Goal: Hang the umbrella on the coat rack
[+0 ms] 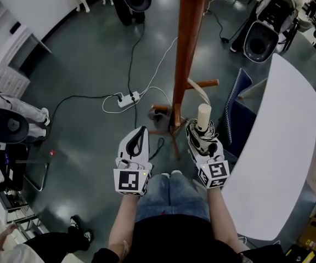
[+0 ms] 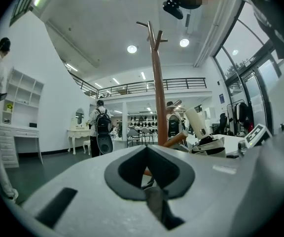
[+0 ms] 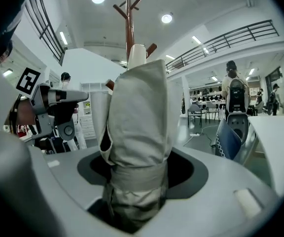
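My right claw (image 1: 200, 133) is clamped wide around the folded umbrella (image 3: 137, 117), which stands up between its jaws, close beside the coat rack (image 1: 186, 43) pole. My left claw (image 1: 139, 138) is closed on nothing.

We stand on a dark grey-green floor (image 1: 92, 59). The wooden coat rack (image 1: 186, 48) rises from it just ahead of us, its feet spread on the floor. To its left a white power strip (image 1: 129, 98) lies flat, with white cables (image 1: 159, 63) and a black cable (image 1: 81, 96) trailing away across the floor. A small red object (image 1: 52, 153) lies further left. At the right stands the white table (image 1: 281, 147), with a blue chair (image 1: 236, 111) beside it.
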The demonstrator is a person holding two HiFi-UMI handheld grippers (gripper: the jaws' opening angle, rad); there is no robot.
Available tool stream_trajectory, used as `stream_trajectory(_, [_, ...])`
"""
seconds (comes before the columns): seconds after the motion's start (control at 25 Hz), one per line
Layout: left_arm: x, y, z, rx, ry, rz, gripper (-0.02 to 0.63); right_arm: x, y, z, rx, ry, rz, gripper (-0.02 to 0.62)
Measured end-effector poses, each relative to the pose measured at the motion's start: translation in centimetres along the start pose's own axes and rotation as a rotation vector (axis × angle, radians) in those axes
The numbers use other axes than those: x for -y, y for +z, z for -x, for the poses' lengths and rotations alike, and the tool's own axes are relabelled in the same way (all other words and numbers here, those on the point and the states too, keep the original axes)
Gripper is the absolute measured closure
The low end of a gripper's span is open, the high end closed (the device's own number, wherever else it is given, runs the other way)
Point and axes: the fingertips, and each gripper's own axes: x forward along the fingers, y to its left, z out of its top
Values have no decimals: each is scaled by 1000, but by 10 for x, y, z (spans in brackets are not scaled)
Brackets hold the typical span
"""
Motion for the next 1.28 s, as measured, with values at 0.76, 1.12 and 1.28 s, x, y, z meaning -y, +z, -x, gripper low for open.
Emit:
stream_trajectory(0.76, [18,-10,24,-16,-21,14,603,-15,-75,-16,-167,20,-15,288])
stream_trajectory(1.12, [13,-13,28,-19,-13,15,603,-22,-69,-19,-150,42,-47,230])
stream_trajectory(1.28, [12,-7,24,-22,-17,14,603,-14,-51,-9,-109,16,-63,232])
